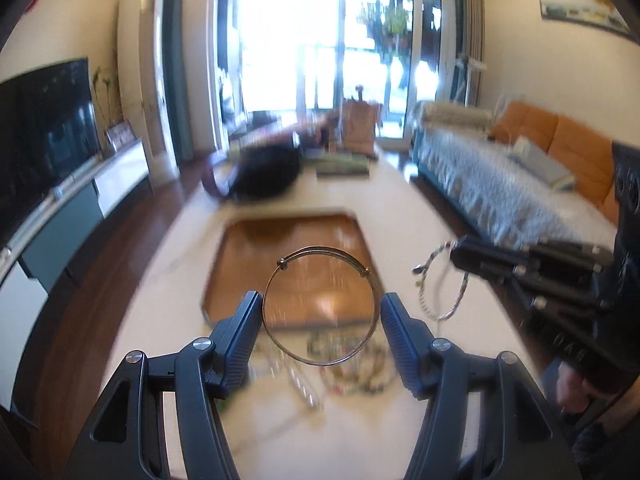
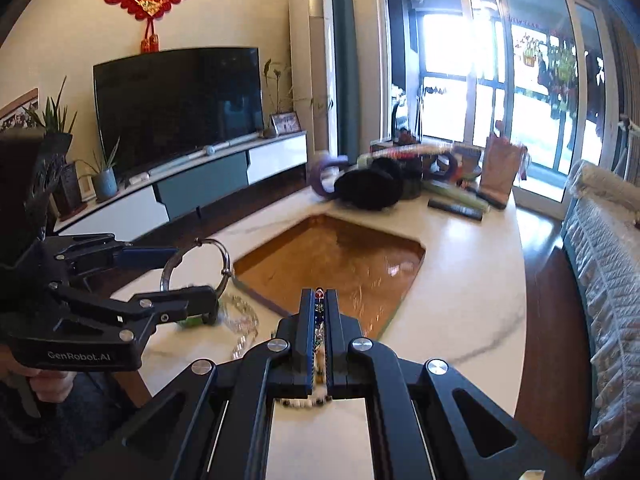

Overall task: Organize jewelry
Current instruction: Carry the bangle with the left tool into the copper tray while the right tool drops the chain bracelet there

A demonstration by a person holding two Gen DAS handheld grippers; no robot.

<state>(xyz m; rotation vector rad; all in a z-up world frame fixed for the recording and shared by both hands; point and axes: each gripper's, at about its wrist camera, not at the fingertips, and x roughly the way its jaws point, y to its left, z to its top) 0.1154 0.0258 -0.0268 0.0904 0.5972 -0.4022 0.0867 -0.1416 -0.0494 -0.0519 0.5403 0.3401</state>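
Bangle [image 1: 320, 306], thin metal, sits between our left gripper [image 1: 320, 320] pads, held clear above the white table [image 1: 452, 344] | our right gripper [image 2: 319, 334] is clamped on a beaded bracelet [image 1: 442, 284] that dangles from its tip | more jewelry [image 1: 348, 364] lies blurred on the table beside the amber inset panel [image 2: 340, 264].

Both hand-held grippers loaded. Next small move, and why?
Probably lower the left hand-held gripper toward the brown tray and release the metal bangle: it hangs spanned between the fingers above the tray's near edge. The right hand-held gripper is clamped on a beaded bracelet beside it.
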